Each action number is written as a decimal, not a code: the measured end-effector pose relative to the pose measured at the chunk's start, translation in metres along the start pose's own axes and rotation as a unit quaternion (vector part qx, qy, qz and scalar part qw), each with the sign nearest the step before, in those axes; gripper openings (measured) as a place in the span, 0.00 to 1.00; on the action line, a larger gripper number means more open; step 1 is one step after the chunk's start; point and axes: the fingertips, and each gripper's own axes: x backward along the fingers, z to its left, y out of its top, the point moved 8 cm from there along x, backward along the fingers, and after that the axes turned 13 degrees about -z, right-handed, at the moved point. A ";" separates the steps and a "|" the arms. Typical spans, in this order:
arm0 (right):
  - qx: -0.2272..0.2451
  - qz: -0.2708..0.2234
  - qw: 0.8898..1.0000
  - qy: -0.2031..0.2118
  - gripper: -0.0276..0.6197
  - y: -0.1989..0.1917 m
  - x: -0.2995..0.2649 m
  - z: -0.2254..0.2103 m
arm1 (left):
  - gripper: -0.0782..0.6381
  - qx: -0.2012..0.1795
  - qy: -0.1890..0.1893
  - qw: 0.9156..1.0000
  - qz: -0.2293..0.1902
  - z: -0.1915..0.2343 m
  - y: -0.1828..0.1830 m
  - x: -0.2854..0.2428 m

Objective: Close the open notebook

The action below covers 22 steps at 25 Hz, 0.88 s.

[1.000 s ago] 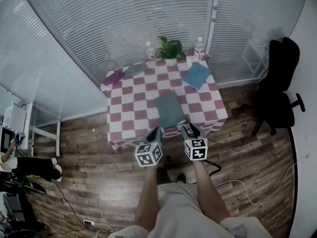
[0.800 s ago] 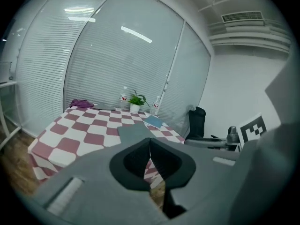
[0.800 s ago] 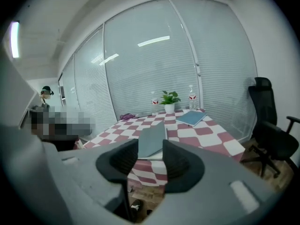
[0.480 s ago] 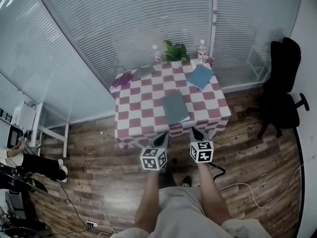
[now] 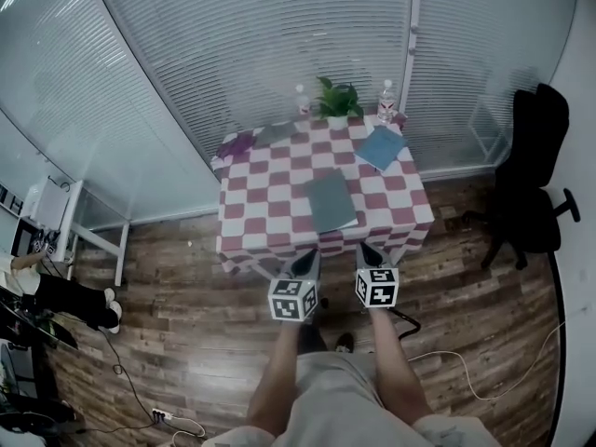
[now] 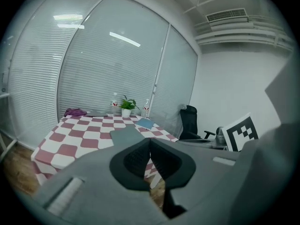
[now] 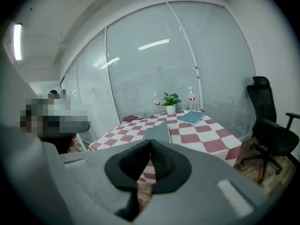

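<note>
A grey-green notebook [image 5: 331, 201] lies flat in the middle of the checked table [image 5: 261, 203], and its cover looks closed. It also shows in the left gripper view as the notebook [image 6: 125, 135] and in the right gripper view as the notebook [image 7: 158, 133]. My left gripper [image 5: 307, 261] is shut on nothing, just short of the table's near edge. My right gripper [image 5: 366, 250] is beside it, also shut and empty. In their own views the left gripper [image 6: 150, 142] and the right gripper [image 7: 150, 144] both have their pads pressed together.
A blue book [image 5: 382, 147] lies at the table's back right. A purple cloth [image 5: 236, 144], a potted plant [image 5: 337, 101] and two bottles [image 5: 302, 101] stand along the back edge. A black office chair [image 5: 535, 184] stands to the right, with window blinds behind.
Both grippers have drawn back from the table's near edge toward the person. The right gripper's jaws, apart a second ago, are now together. The notebook has not moved.
</note>
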 end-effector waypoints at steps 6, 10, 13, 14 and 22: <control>-0.032 0.002 0.999 0.011 0.05 0.010 -0.001 -0.005 | 0.12 -0.009 -0.006 1.000 0.005 -0.014 0.003 -0.007; -0.030 0.006 0.999 0.022 0.05 0.014 -0.001 -0.004 | 0.12 -0.016 -0.021 1.000 0.011 -0.023 0.002 -0.010; -0.054 0.000 0.997 0.045 0.05 0.016 0.003 -0.007 | 0.12 -0.016 -0.021 0.999 0.018 -0.026 -0.002 -0.011; -0.059 -0.003 0.997 0.051 0.05 0.018 0.004 -0.009 | 0.12 -0.015 -0.021 0.999 0.020 -0.026 -0.004 -0.011; 0.001 0.049 0.997 0.057 0.05 0.014 0.005 -0.010 | 0.12 -0.007 -0.012 1.000 0.021 -0.022 -0.009 -0.010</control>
